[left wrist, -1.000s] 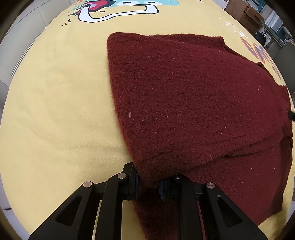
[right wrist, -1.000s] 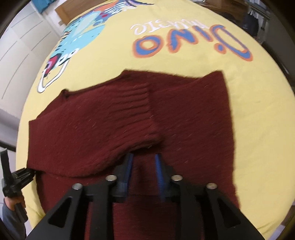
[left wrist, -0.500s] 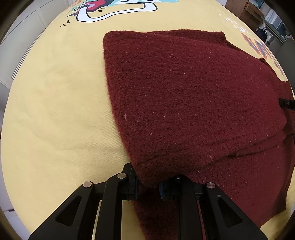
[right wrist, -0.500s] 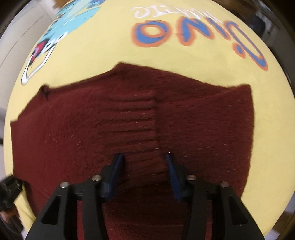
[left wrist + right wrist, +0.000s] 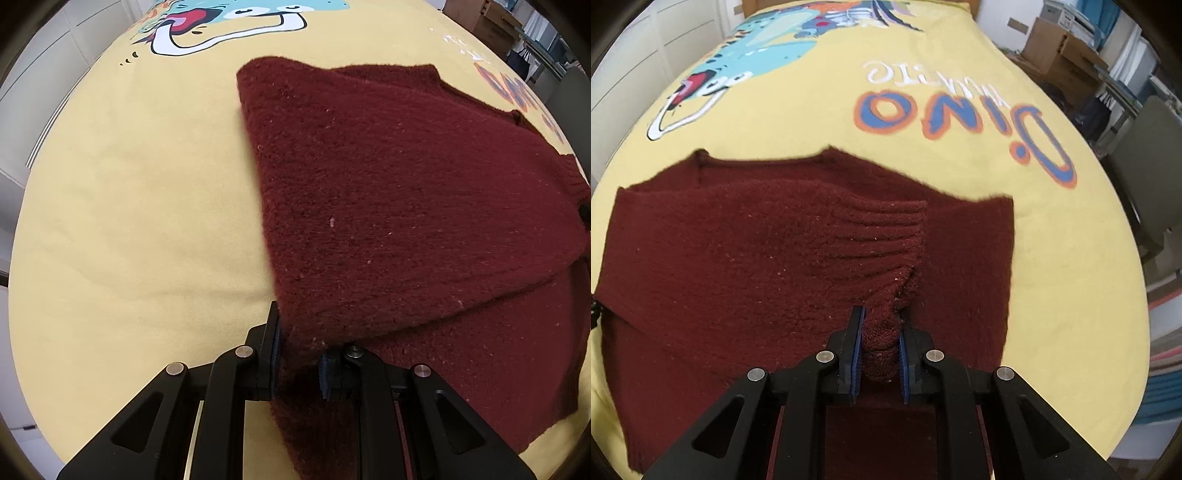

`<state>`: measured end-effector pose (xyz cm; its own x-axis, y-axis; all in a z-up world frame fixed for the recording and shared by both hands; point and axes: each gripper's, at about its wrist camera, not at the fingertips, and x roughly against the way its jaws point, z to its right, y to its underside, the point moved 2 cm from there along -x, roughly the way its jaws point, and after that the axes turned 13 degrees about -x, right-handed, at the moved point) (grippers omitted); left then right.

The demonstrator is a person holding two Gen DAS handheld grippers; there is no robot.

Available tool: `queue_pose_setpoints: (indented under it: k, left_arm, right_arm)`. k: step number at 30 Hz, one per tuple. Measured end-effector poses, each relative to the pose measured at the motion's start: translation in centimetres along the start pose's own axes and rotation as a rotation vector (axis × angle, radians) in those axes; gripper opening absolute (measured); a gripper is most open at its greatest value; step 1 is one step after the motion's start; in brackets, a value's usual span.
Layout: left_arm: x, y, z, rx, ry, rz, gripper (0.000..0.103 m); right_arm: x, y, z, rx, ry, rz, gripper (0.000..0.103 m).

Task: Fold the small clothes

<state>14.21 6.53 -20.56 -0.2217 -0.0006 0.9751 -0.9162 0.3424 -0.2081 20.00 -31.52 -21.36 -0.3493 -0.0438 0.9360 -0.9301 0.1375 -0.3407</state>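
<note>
A dark red knitted sweater (image 5: pixel 746 258) lay spread on a yellow bedspread (image 5: pixel 1052 258) printed with a cartoon dinosaur (image 5: pixel 750 51) and blue-and-orange lettering (image 5: pixel 960 118). One sleeve was folded across the body, its ribbed cuff (image 5: pixel 882 236) lying on top. The right gripper (image 5: pixel 880 354) had just closed its jaws, and the blue pads (image 5: pixel 857 350) pinched a bunched corner of that cuff. In the left wrist view, the left gripper (image 5: pixel 299 358) was clamped on the sweater's near edge at the folded side, with a fold of knit raised over the layer beneath. Cardboard boxes (image 5: pixel 1060 48) stood beyond the bed
</note>
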Motion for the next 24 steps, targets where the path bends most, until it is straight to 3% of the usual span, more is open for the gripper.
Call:
queue_pose_setpoints:
  k: [6,12,14,16,18,20,21,24]
  left_arm:
    - [-0.6,0.0,-0.4,0.028,-0.007,-0.002,0.017]
    - [-0.1,0.5,0.2,0.004,-0.060,0.010,0.026]
    - [0.3,0.7,-0.3,0.021,-0.089,0.002,0.044]
    - [0.9,1.0,-0.6,0.014,-0.118,0.006,0.069]
    - [2.0,1.5,-0.9,0.030,-0.096,0.017,0.078]
    - [3.7,1.9,-0.9,0.035,-0.117,0.029,0.094]
    - [4.7,1.9,-0.8,0.027,-0.134,0.049,0.101]
    - [8.0,1.1,0.4,0.010,-0.139,0.133,0.102]
  right_arm:
    - [-2.5,0.8,0.2,-0.034,0.007,-0.015,0.018]
    - [-2.1,1.6,2.5,-0.155,-0.070,0.022,0.040]
    - [-1.4,1.6,3.3,-0.183,-0.077,0.052,0.050]
    - [-0.6,1.8,4.0,-0.204,-0.076,0.072,0.057]
    - [0.5,2.2,4.4,-0.207,-0.072,0.091,0.066]
    - [1.6,2.4,4.5,-0.199,-0.071,0.108,0.080]
    - [2.4,2.7,4.4,-0.195,-0.074,0.126,0.081]
    - [4.2,2.8,3.8,-0.180,-0.090,0.164,0.089]
